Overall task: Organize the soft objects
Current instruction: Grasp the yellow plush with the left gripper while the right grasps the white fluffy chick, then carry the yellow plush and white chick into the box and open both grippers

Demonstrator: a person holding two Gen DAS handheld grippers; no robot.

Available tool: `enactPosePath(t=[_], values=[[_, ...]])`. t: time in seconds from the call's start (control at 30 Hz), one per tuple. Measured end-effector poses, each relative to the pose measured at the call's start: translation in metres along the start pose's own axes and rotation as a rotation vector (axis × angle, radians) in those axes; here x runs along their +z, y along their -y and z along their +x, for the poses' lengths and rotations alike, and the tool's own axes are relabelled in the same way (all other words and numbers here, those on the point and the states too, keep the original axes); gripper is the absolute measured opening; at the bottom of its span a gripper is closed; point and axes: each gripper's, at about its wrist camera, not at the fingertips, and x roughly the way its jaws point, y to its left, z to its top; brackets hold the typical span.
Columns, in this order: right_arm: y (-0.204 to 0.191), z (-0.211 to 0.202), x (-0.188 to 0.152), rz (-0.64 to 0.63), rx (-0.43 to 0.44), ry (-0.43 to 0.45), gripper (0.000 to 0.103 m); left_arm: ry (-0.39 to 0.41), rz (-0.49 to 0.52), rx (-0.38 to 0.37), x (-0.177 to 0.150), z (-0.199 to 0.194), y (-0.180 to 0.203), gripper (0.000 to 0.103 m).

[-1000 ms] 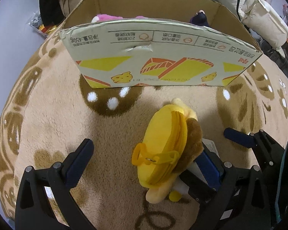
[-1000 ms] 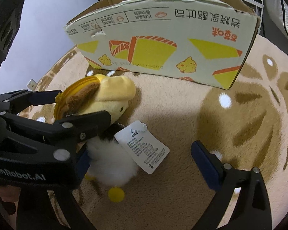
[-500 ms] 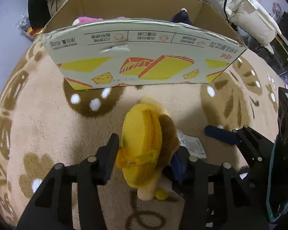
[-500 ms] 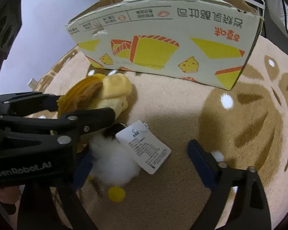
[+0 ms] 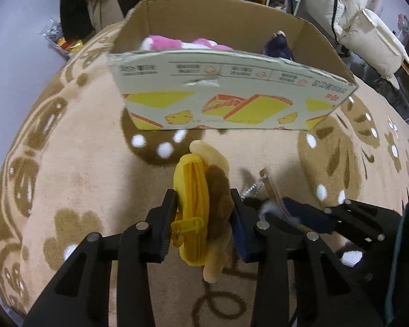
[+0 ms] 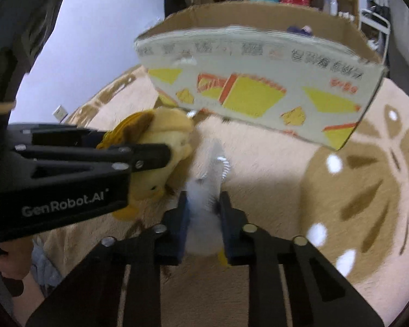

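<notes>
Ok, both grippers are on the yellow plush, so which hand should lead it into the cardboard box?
Left. The left gripper clamps the yellow plush's main body, facing the cardboard box. The right gripper only pinches its white fluffy tail, probably just following.

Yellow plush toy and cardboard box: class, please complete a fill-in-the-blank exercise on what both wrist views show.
1. The left gripper has its jaws shut on the ______ plush toy.
2. The right gripper has just closed its jaws on the toy's fluffy ______ part.
3. A pink plush lies inside the ______ box.
4. The box stands on a patterned ______.

Missing words: yellow; white; cardboard; rug
</notes>
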Motion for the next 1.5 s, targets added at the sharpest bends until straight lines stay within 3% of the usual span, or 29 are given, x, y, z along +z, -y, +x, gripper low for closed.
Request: enactPosePath(t=[0.47,0.83,1.27,1.5], values=[[0.02,-0.028,0.004,0.087,0.006,0.076,0.002,0.093,-0.062,0.06,-0.014,-0.043,-0.018,0.035],[0.021,-0.074,0.01,0.095,-0.004,0.19,0.002,0.183,-0.028,0.109,-0.023,-0.078,-0.011,0.035],[0.024,-0.119,0.041,0.076,-0.003,0.324,0.002,0.293,0.015,0.131,-0.003,-0.118,-0.002,0.035],[0.033,-0.123,0.07,0.066,-0.02,0.364,0.002,0.335,0.026,0.155,0.029,-0.121,-0.003,0.035]])
